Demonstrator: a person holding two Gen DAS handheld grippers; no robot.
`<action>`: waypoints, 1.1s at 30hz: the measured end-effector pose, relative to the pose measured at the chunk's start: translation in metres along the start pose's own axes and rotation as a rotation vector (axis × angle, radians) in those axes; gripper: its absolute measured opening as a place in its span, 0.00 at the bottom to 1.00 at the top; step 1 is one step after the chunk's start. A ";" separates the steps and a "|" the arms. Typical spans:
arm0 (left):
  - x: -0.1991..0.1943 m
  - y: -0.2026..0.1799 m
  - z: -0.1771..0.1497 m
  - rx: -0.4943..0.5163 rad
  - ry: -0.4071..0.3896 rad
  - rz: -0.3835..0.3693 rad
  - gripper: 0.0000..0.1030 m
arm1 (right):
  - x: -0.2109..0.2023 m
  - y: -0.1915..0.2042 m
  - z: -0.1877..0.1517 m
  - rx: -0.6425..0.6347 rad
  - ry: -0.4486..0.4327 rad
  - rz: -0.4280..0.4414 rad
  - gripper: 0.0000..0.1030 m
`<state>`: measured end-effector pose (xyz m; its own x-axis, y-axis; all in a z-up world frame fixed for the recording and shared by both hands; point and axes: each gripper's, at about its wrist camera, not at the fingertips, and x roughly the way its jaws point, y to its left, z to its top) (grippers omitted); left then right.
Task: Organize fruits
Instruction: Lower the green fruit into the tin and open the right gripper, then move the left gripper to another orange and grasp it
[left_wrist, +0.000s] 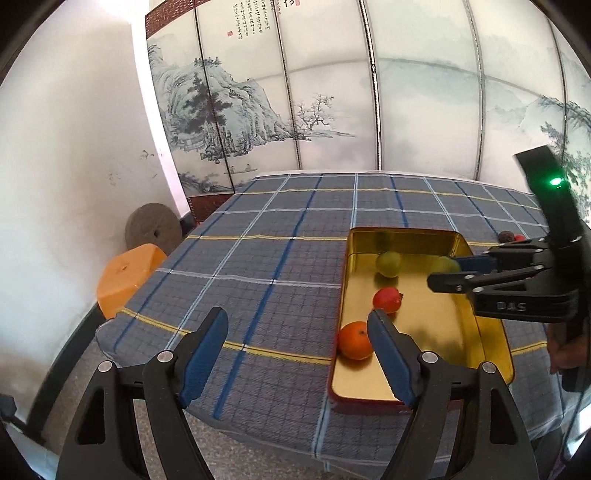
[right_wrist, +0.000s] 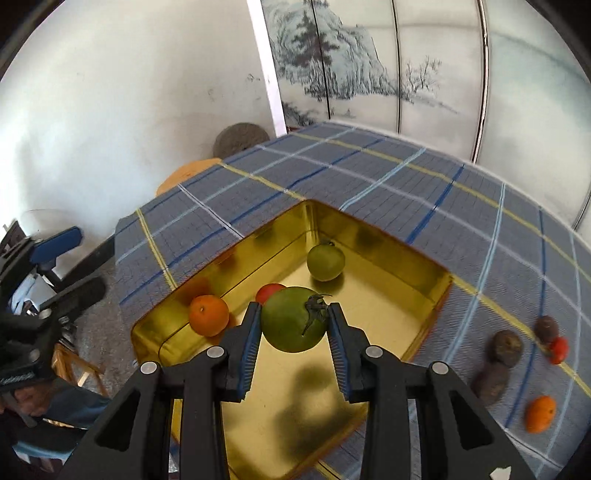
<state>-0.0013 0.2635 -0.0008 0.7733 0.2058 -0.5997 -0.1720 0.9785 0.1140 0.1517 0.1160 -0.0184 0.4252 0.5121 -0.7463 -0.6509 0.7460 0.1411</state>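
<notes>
Between the blue pads of the right hand-held gripper (right_wrist: 291, 325) sits a green tomato (right_wrist: 293, 319), clamped on both sides and held above the gold tin tray (right_wrist: 424, 295). Beyond it in the tray lie a smaller green fruit (right_wrist: 325, 262), a red fruit (right_wrist: 269, 292) and an orange (right_wrist: 208, 315). To its right, on the checked table (right_wrist: 369, 177), wait dark fruits (right_wrist: 508, 348) and another orange (right_wrist: 540, 413). Left hand-held gripper (left_wrist: 297, 354) hangs open, empty, near the tray's corner.
</notes>
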 end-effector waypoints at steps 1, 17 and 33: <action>0.000 0.002 -0.001 -0.003 -0.001 0.001 0.76 | 0.004 0.001 0.000 0.001 0.009 -0.003 0.32; -0.006 0.009 -0.006 0.001 0.004 -0.001 0.77 | -0.026 0.008 0.008 0.043 -0.128 0.002 0.58; -0.028 -0.060 0.006 0.125 -0.014 -0.111 0.77 | -0.153 -0.111 -0.124 0.198 -0.194 -0.383 0.63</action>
<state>-0.0087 0.1986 0.0142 0.7920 0.0956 -0.6030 -0.0084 0.9893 0.1458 0.0808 -0.0977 -0.0008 0.7333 0.2404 -0.6360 -0.2999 0.9539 0.0148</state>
